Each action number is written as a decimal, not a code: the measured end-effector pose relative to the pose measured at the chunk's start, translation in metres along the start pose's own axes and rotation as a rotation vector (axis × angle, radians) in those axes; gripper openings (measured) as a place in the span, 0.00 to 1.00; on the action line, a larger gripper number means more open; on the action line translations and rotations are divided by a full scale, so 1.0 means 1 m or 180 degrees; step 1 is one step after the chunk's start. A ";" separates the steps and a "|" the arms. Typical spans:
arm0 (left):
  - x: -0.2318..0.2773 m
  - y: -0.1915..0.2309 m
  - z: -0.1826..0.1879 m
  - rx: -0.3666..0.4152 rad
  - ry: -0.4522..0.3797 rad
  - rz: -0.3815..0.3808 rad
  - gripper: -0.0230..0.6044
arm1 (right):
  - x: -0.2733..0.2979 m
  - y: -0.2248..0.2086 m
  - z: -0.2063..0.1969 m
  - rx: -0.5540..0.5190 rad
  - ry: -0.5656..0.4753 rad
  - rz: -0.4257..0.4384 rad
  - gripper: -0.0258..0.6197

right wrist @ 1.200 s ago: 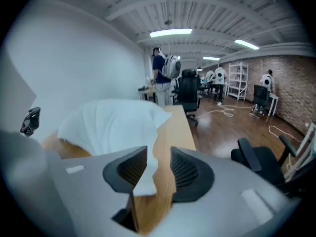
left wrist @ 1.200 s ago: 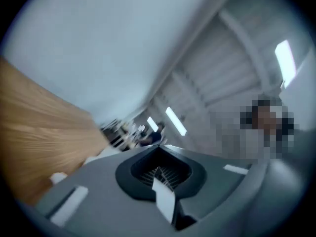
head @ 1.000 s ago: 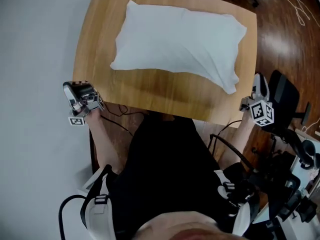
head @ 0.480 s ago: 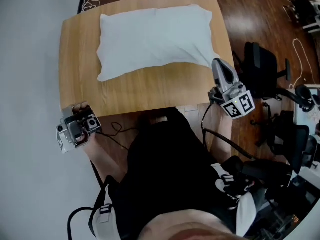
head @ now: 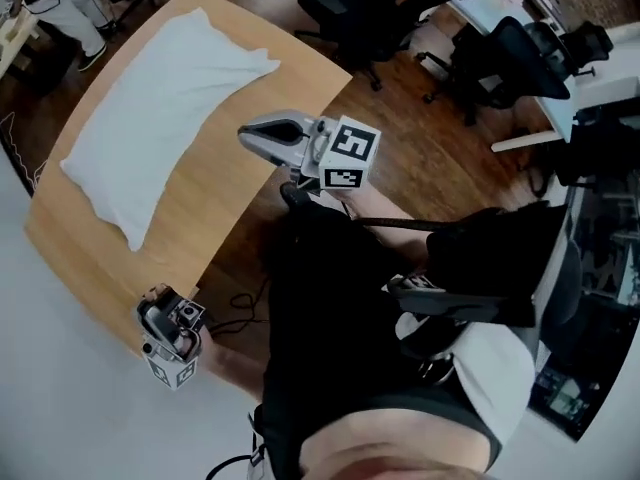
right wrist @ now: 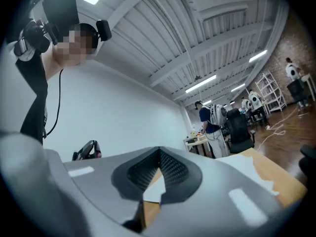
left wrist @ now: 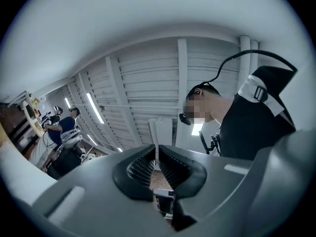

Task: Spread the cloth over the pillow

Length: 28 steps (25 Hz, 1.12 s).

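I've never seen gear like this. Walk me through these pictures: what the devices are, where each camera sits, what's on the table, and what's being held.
There is no robot here. A person holds a two-jaw gripper in each hand. The head view comes from a camera on the person's head, looking steeply down. The other two views come from cameras riding on each gripper and looking along its jaws. The left gripper and the right gripper both have their jaws shut, with nothing held. The patterned cube is part of the right gripper. On the wooden table lies a white pillow; I cannot make out a separate cloth on it. Office chairs stand beyond.
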State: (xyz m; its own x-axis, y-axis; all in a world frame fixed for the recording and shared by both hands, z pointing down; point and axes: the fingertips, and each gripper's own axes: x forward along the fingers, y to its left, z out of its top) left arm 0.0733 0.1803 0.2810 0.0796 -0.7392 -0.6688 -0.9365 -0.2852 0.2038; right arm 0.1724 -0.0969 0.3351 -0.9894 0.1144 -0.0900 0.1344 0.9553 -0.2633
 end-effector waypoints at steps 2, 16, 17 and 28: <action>0.008 -0.009 -0.010 0.0021 0.0109 -0.0054 0.04 | -0.011 0.002 0.007 -0.0067 -0.0081 -0.0026 0.04; 0.099 -0.047 -0.065 0.0375 0.0654 -0.0195 0.04 | -0.054 -0.082 0.022 0.0547 -0.0314 -0.0294 0.04; 0.105 -0.046 -0.072 0.0411 0.0733 -0.0179 0.04 | -0.055 -0.085 0.024 0.0557 -0.0320 -0.0274 0.04; 0.136 -0.021 -0.116 0.0331 0.1139 -0.0147 0.04 | -0.057 -0.091 0.022 0.0274 -0.0255 -0.0088 0.04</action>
State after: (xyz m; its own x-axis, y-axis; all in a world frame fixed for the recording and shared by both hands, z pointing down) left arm 0.1433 0.0150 0.2684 0.2197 -0.8987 -0.3795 -0.9574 -0.2734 0.0932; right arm 0.2182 -0.1970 0.3429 -0.9856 0.0628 -0.1570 0.1147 0.9305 -0.3479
